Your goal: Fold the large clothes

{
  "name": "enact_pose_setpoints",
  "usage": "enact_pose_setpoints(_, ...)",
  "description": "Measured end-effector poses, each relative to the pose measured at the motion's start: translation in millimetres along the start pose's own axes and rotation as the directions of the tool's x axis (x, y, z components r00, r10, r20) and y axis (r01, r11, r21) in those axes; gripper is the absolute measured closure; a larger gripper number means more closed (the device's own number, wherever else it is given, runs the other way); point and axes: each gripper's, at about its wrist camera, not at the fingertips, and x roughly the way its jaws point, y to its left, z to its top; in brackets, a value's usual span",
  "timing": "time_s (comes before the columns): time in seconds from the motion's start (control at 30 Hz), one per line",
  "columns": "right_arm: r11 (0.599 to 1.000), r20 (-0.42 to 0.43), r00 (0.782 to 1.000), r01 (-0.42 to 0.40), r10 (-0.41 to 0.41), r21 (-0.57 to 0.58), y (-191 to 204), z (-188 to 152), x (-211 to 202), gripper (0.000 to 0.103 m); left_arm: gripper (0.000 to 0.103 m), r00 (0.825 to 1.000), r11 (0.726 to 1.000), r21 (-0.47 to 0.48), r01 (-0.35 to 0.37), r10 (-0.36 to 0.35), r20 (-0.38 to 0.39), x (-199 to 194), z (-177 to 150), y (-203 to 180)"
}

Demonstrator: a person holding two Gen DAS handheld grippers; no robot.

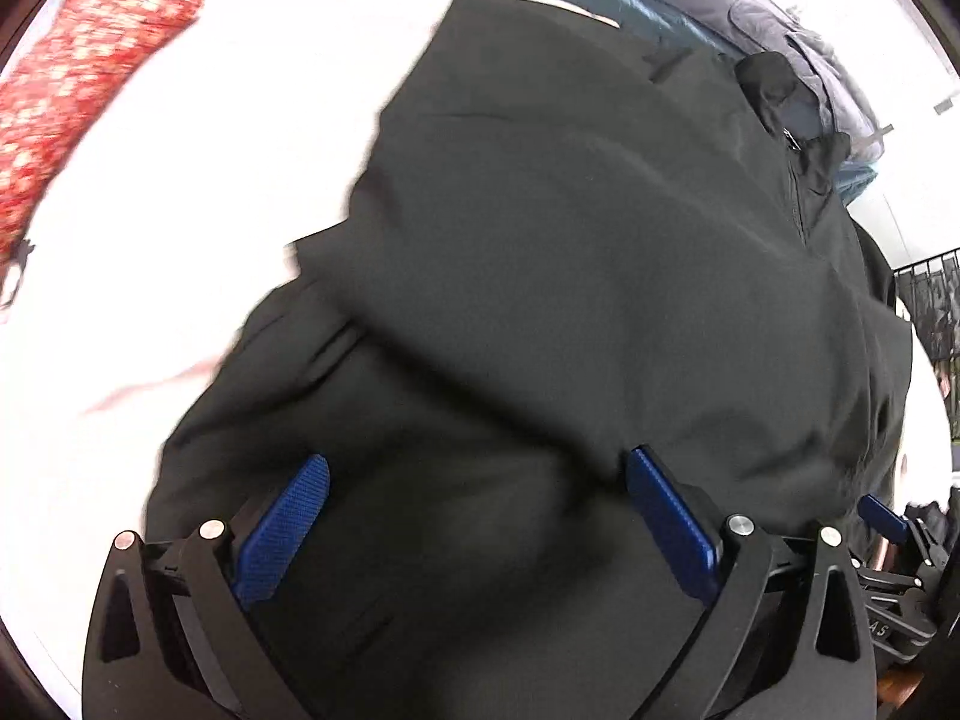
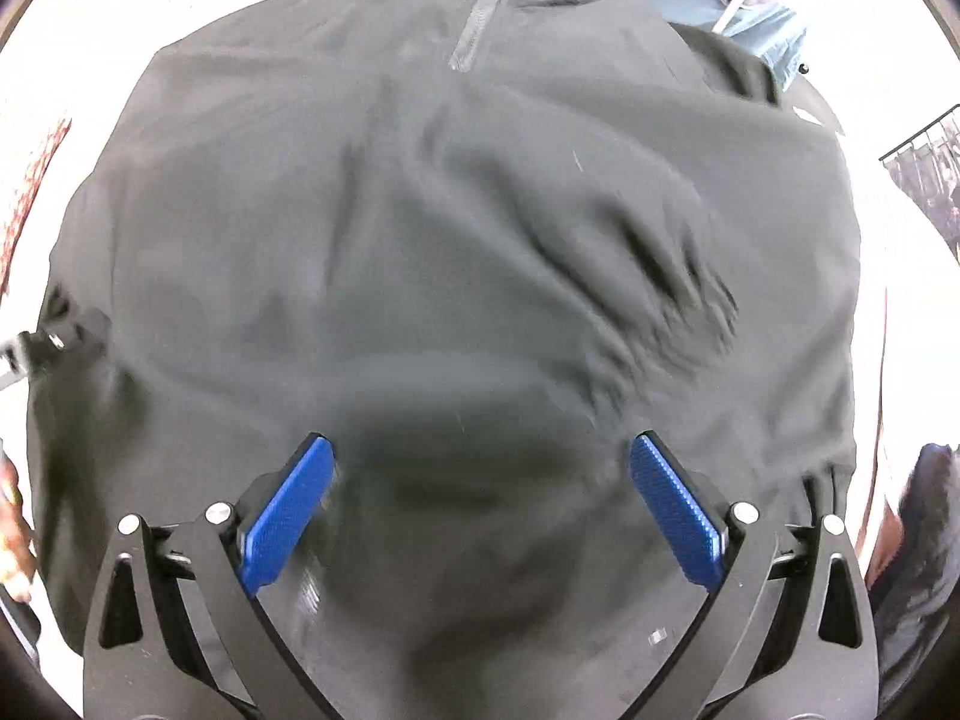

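Open white surface to the left, clutter at the far edge

Bare white surface point(image 1: 180, 210) lies left of the spread black zip-neck pullover point(image 1: 570, 270); a red patterned cushion point(image 1: 78, 78) blocks the far left, and piled blue-grey jackets point(image 1: 750, 18) crowd the far right.

Pullover point(image 2: 456, 228) spread on bed point(image 1: 198, 192), cushion point(image 1: 78, 78) left, other clothes point(image 1: 708, 6) behind

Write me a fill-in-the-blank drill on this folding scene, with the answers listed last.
1. The black pullover has a short ____ at its collar.
2. The left gripper has its blue fingers spread ____.
3. The pullover lies on a ____ surface.
4. The patterned cushion at the left is mostly ____.

Answers: zipper; open; white; red
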Motion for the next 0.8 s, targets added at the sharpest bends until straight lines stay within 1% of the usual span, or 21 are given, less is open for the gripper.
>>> enact_pose_setpoints(0.03,1.000,-0.008,1.000,0.004,-0.004,-0.004,-2,-9,0,0.005,0.006,1.000,1.000,0.012,-0.019,0.019,0.005,-4,-7,2)
enact_pose_setpoints(0.1,1.000,-0.027,1.000,0.015,-0.015,-0.007,-11,-39,1,0.005,0.006,0.998,0.998,0.044,-0.055,0.054,0.020,-17,-26,9)
enact_pose_setpoints(0.2,1.000,-0.062,0.998,0.020,-0.019,0.014,-26,-80,2,0.005,0.006,0.996,0.994,0.063,-0.089,0.087,0.033,-32,-53,21)
enact_pose_setpoints(0.3,0.998,-0.110,0.994,-0.012,0.019,0.067,-44,-121,4,0.005,0.006,0.996,0.995,0.050,-0.086,0.085,0.025,-41,-72,42)
enact_pose_setpoints(0.37,0.995,-0.121,0.992,-0.031,0.042,0.090,-54,-144,3,0.005,0.006,0.996,0.995,0.041,-0.086,0.086,0.021,-47,-85,56)
enact_pose_setpoints(0.43,0.993,-0.128,0.990,-0.044,0.057,0.107,-61,-160,1,0.005,0.006,0.994,0.993,0.047,-0.104,0.104,0.019,-50,-94,67)
enact_pose_setpoints(0.57,0.986,-0.134,0.986,-0.075,0.095,0.149,-73,-181,-4,0.005,0.006,0.992,0.989,0.070,-0.129,0.128,0.021,-61,-109,85)
enact_pose_setpoints(0.67,0.986,-0.138,0.985,-0.083,0.103,0.145,-81,-192,-5,0.005,0.006,0.989,0.985,0.089,-0.150,0.149,0.016,-68,-128,102)
enact_pose_setpoints(0.8,0.990,-0.167,0.980,-0.087,0.106,0.113,-83,-217,-6,0.005,0.006,0.990,0.985,0.107,-0.137,0.139,-0.012,-72,-150,118)
